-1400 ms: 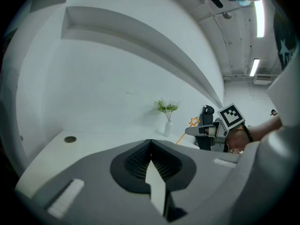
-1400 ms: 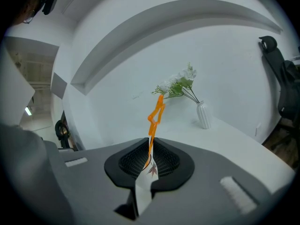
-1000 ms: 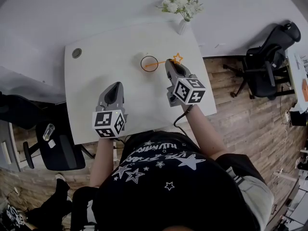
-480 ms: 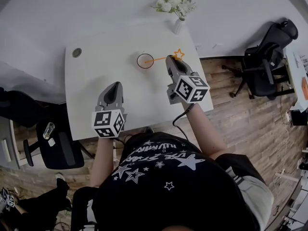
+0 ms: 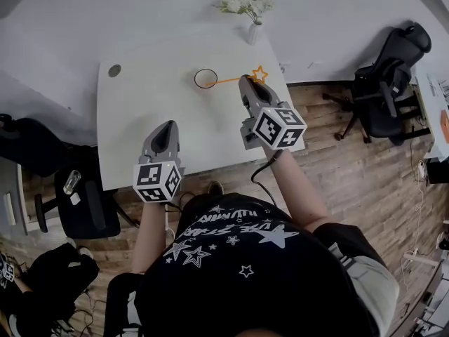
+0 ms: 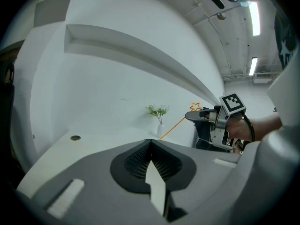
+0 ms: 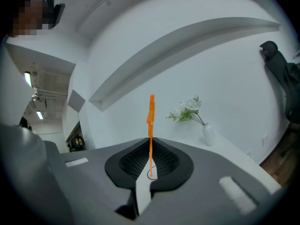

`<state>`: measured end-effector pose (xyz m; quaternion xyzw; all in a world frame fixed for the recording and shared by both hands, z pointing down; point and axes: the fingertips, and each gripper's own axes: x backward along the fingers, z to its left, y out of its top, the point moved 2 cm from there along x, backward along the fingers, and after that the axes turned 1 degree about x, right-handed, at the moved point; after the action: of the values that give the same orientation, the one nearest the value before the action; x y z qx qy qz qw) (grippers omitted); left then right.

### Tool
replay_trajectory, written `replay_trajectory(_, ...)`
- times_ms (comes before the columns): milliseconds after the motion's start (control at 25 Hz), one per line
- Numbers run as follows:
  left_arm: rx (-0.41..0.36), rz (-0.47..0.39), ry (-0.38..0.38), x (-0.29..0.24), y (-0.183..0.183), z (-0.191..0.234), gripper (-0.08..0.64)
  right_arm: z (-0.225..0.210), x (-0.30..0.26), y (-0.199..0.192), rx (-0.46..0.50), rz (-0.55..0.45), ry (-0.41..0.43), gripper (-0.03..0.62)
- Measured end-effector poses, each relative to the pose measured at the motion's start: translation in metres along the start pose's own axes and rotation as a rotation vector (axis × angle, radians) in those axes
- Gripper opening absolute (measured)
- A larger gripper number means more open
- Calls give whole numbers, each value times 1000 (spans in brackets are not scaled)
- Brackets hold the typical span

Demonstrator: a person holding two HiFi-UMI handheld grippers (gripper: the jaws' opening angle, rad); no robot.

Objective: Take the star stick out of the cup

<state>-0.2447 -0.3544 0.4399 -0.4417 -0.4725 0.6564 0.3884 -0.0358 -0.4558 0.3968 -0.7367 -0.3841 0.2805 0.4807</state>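
- Your right tool (image 5: pixel 245 83) gripped the star stick (image 5: pixel 259 74), its thin end by the cup (image 5: pixel 195 78) rim.
- Your left tool (image 5: pixel 167 128) was closed, empty, over the surface (image 5: pixel 140 104).

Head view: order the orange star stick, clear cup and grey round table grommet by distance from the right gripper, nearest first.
1. Orange star stick: between the right gripper's jaws.
2. Clear cup: just left of it.
3. Grey round grommet: far left.
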Motion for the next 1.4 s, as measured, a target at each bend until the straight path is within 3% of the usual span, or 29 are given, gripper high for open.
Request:
replay_trajectory(720,-30,1,-3,86,-34,-99,3,1,139,-27,-37,25,7,32)
replay_trajectory(1400,-17,-3,23,176,-73,-170,3,21,255,-56,-6,101,50,31)
